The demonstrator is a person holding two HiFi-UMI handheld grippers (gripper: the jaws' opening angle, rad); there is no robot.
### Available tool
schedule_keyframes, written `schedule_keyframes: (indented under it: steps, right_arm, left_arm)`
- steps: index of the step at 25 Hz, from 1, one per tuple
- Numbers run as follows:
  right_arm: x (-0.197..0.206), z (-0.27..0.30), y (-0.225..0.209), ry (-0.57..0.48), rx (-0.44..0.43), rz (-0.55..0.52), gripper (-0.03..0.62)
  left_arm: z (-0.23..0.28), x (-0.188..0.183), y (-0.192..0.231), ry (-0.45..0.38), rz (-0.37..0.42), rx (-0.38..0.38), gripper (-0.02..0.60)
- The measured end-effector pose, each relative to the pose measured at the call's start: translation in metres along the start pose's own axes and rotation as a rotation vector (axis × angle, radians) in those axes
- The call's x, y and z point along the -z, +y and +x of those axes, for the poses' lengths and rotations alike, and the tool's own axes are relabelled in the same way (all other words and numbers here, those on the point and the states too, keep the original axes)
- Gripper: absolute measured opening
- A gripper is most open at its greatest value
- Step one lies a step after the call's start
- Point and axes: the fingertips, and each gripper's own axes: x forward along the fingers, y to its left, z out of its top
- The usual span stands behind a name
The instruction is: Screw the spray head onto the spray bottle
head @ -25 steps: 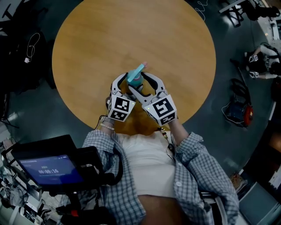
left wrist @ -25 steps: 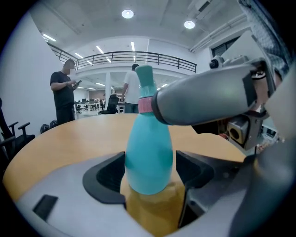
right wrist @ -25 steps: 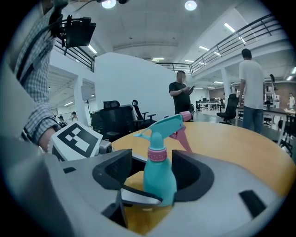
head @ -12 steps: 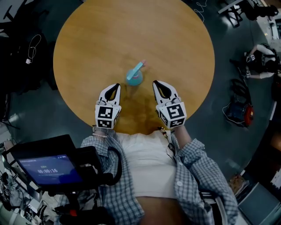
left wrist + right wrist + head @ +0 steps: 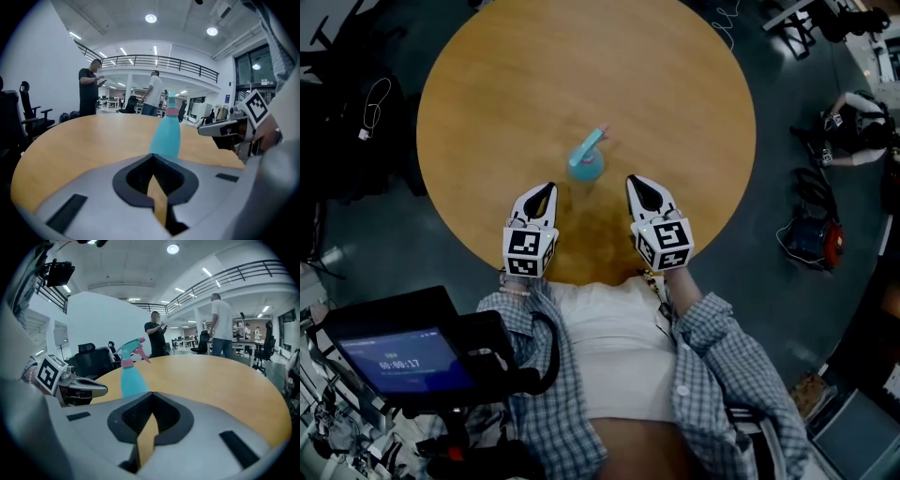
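Left claw point(image 5: 545, 190), right claw point(image 5: 637, 183) closed together, empty. Risk: spray head point(image 5: 593, 142) under-tightened; knock topples spray bottle point(image 5: 586, 167).

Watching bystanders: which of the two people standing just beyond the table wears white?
The person on the right, in blue jeans; the other person, holding something up, wears black.

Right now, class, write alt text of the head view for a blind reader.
A teal spray bottle, spray head on top, stands upright on a round wooden table. Nearer the person, the left gripper and right gripper flank it without touching, jaws just closed on nothing.
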Motion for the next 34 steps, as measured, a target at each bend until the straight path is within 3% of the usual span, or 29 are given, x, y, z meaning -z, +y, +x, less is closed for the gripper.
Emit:
schedule_keyframes:
  steps: [34]
  right_arm:
    - [0.0042,0.0029,0.0079,0.03,-0.045,-0.077,-0.006]
  left_arm:
    - [0.0055,-0.0052,-0.005,-0.015,0.014,0.015,0.006]
